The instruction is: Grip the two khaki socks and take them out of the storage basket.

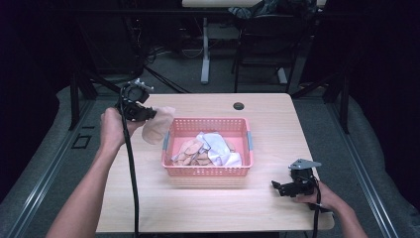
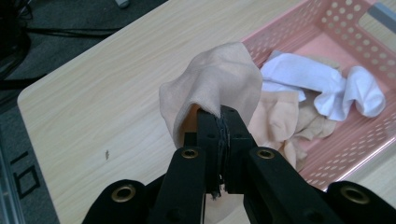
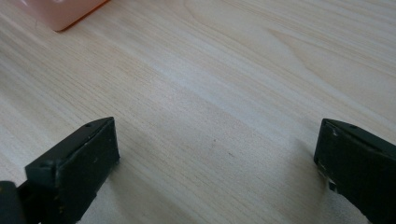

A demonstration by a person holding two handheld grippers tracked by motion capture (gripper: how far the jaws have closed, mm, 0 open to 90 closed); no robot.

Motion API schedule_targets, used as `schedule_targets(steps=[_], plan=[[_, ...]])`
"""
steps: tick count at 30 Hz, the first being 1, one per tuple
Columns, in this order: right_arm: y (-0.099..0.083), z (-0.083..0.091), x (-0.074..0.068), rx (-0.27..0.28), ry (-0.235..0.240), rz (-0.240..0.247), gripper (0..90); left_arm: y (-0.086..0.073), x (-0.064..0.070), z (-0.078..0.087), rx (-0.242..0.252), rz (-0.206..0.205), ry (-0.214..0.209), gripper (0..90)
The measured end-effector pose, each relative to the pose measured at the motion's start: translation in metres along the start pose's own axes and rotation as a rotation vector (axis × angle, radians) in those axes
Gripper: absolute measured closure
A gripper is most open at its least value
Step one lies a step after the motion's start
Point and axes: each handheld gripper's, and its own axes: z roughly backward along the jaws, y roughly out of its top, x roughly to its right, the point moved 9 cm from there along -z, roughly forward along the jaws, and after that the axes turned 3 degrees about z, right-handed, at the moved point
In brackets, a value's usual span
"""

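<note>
A pink plastic basket [image 1: 171,166] sits mid-table and holds several beige and white socks [image 1: 210,149]. My left gripper [image 1: 148,115] hangs above the table just left of the basket, shut on a beige sock [image 1: 158,125] that droops from its jaws. In the left gripper view the beige sock [image 2: 219,77] folds over the closed jaw tips [image 2: 223,114], with the basket [image 2: 327,28] and a white sock [image 2: 322,79] beyond. My right gripper [image 1: 278,187] rests low at the table's front right, open, with bare wood between its jaws [image 3: 215,154].
The wooden table [image 1: 277,124] has a dark cable hole [image 1: 238,105] at its far edge. A basket corner [image 3: 60,14] shows at the top left of the right gripper view. Desk legs and chairs stand on the dark floor beyond the table.
</note>
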Motion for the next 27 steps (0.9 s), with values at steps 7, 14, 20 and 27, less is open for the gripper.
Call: schedule_targets(steps=[7, 14, 20, 27], plan=[[0.0, 0.0, 0.0, -0.005, 0.0, 0.004, 0.0, -0.012, -0.018, 0.008, -0.002, 0.033, 0.026, 87.9], [0.0, 0.0, 0.0, -0.003, 0.003, 0.002, 0.0, -0.026, -0.032, 0.01, -0.02, 0.056, 0.044, 87.9], [0.0, 0.0, 0.0, 0.0, 0.002, 0.0, 0.0, -0.036, -0.042, 0.01, -0.026, 0.087, 0.05, 87.9], [0.0, 0.0, 0.0, -0.002, 0.003, 0.001, 0.0, -0.055, -0.055, 0.004, -0.059, 0.122, 0.063, 87.9]])
